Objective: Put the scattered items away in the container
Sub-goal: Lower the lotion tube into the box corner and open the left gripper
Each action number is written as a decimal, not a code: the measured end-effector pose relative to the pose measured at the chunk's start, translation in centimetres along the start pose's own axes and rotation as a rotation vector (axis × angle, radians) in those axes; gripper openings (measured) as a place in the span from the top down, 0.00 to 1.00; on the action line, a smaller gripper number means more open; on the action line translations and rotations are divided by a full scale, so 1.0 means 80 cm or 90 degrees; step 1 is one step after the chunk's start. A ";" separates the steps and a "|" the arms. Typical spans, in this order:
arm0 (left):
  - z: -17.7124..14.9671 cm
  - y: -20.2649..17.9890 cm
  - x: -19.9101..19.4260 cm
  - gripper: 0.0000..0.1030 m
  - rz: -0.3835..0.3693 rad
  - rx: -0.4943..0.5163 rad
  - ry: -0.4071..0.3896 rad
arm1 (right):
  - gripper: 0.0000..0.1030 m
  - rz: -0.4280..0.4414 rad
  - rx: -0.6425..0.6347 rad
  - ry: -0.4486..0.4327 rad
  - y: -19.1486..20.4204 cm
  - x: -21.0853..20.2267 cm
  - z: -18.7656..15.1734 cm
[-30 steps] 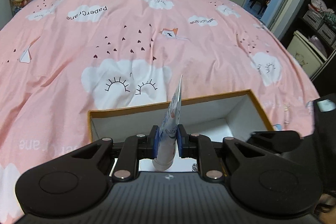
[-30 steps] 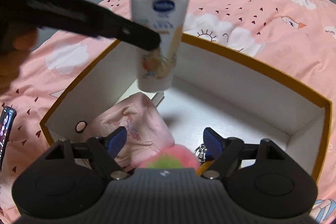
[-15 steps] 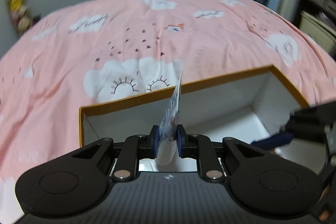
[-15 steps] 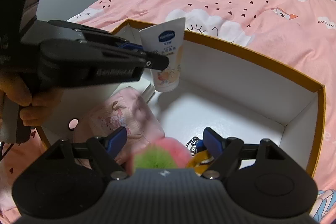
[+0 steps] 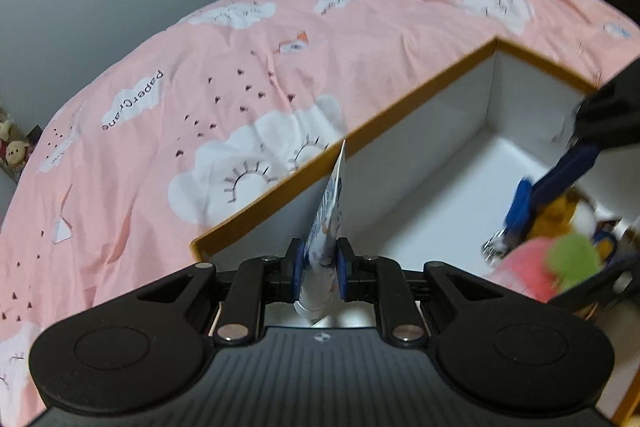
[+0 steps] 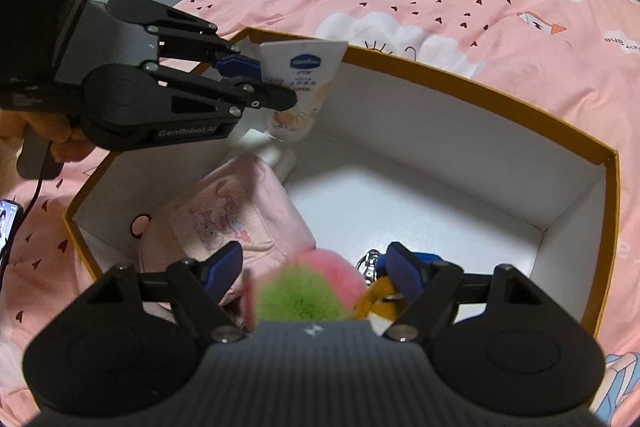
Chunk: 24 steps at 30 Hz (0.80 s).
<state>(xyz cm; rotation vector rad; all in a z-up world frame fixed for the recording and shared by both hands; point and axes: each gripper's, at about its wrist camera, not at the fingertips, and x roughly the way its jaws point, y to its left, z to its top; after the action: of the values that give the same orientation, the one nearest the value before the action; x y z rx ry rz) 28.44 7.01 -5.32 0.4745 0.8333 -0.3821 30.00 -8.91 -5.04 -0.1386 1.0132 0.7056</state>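
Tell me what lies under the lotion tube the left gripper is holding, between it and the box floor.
The left gripper holds the lotion tube cap-down inside the box. Right below its cap lies a white object, partly hidden, beside the pink pouch. Bare floor lies further right, towards the box's middle.

White cream tube (image 6: 302,83) hangs cap-down inside the orange-rimmed white box (image 6: 472,83), above pink pouch (image 6: 228,211)

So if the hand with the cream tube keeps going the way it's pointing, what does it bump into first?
Probably the white inside wall of the box. The left gripper, shut on the cream tube, points down toward it. The tube's flat end would likely touch first, though depth is hard to judge.
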 end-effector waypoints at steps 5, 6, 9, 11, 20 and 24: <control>-0.006 0.005 -0.001 0.81 -0.002 0.007 0.014 | 0.22 0.000 0.003 -0.001 -0.001 0.000 -0.001; -0.005 0.003 -0.003 0.81 0.001 0.016 0.016 | 0.22 0.000 0.005 0.000 -0.001 0.002 0.000; -0.003 0.002 -0.009 0.81 0.019 0.028 0.012 | 0.22 -0.002 0.011 0.004 -0.002 0.007 0.002; -0.003 0.004 -0.012 0.81 0.021 0.026 0.013 | 0.22 -0.002 0.012 0.004 -0.002 0.007 0.001; -0.005 -0.009 -0.021 0.89 0.062 0.114 0.006 | 0.22 -0.008 0.015 0.003 0.001 0.007 0.000; -0.004 -0.007 -0.017 0.87 0.067 0.127 0.022 | 0.22 -0.011 0.017 0.004 0.001 0.006 0.000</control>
<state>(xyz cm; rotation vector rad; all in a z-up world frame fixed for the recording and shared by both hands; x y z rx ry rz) 27.15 6.90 -4.57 0.7099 0.8039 -0.3620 30.08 -8.62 -5.41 -0.1263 1.0255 0.6767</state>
